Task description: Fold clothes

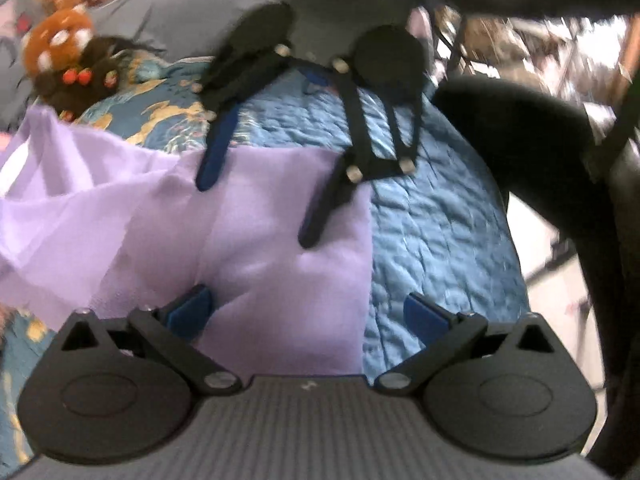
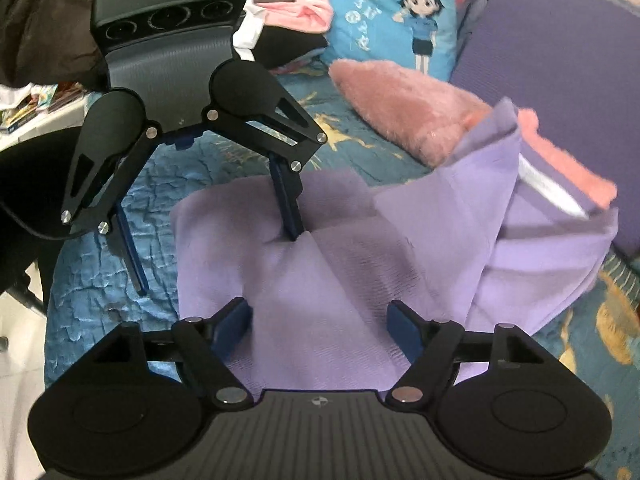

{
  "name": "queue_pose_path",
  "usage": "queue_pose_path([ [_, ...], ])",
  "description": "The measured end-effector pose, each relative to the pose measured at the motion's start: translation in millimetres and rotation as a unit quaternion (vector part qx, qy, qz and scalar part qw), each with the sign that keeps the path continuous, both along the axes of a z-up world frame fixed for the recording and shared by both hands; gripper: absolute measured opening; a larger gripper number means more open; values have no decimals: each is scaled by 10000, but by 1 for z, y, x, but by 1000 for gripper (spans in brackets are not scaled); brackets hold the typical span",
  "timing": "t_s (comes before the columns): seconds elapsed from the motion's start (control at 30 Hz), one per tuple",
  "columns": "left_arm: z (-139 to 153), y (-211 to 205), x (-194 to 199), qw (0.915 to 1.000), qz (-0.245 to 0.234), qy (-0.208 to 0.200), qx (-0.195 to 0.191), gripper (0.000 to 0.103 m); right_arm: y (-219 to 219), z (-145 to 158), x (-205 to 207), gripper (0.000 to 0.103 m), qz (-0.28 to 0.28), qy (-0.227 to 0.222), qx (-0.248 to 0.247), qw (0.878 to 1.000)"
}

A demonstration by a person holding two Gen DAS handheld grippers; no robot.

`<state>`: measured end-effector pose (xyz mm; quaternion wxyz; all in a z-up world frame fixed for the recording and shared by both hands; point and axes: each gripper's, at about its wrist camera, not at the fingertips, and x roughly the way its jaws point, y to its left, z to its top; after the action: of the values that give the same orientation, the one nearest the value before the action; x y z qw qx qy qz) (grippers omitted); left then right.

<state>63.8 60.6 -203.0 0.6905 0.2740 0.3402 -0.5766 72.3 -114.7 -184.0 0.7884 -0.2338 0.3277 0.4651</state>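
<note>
A lilac garment (image 2: pixel 320 272) of soft, finely ribbed knit lay rumpled on the bed, spread over a crinkled blue quilt (image 1: pixel 432 216) whose stitched surface caught the light like foil. One part of the cloth was folded back on itself in a slack triangle, and near a fuzzy pink plush cushion (image 2: pixel 404 108) its edge showed a white label.

The left gripper (image 1: pixel 308 316) hung above the garment's right edge with its blue-padded fingers spread wide and nothing between them. The right gripper (image 2: pixel 320 320) was parted just as far — flat blue pads either side of bare cloth, gripping nothing. Each showed in the other's camera as black linkage arms with silver rivets; one long finger (image 2: pixel 290 208) of the left gripper pressed into a pucker of the fabric.

Behind lay a smooth grey pillow (image 1: pixel 188 12), a brown woolly toy with white spots (image 1: pixel 60 44), and a cartoon-printed pillow (image 2: pixel 392 12) in glossy turquoise
</note>
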Motion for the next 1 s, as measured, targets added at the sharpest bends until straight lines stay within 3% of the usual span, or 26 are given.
queue_pose_path([
  [0.13,1,-3,2,9993,340,78,-136,103,0,-4,6,79,-258,194,94,9994],
  [0.27,19,-9,-16,9965,826,-121,-16,103,3,15,-5,79,-639,196,92,9977],
  [0.37,35,-1,-38,9896,1394,-329,-121,103,-6,36,-31,80,-1132,-100,183,9934],
  [0.47,47,19,-64,9800,1883,-383,-519,103,-18,46,-71,85,-1467,-593,147,9873],
  [0.6,55,34,-89,9654,2411,-322,-935,103,-5,27,-125,85,-566,-1264,-728,9877],
  [0.67,54,28,-100,9565,2647,-1009,-700,103,9,12,-143,85,38,-1561,-1308,9790],
  [0.73,49,20,-109,9444,2743,-1739,-515,103,20,2,-147,85,313,-1636,-1567,9735],
  [0.8,40,13,-109,9399,2750,-1993,-367,103,26,0,-142,85,299,-1680,-1553,9730],
  [0.87,32,7,-107,9439,2690,-1897,-274,103,30,1,-137,85,190,-1766,-1472,9730],
  [0.93,25,4,-106,9469,2669,-1736,-438,103,32,1,-133,85,154,-1885,-1457,9711],
  [1.0,18,3,-104,9393,2914,-1735,-518,100,33,-2,-133,85,203,-2041,-1611,9654],
])
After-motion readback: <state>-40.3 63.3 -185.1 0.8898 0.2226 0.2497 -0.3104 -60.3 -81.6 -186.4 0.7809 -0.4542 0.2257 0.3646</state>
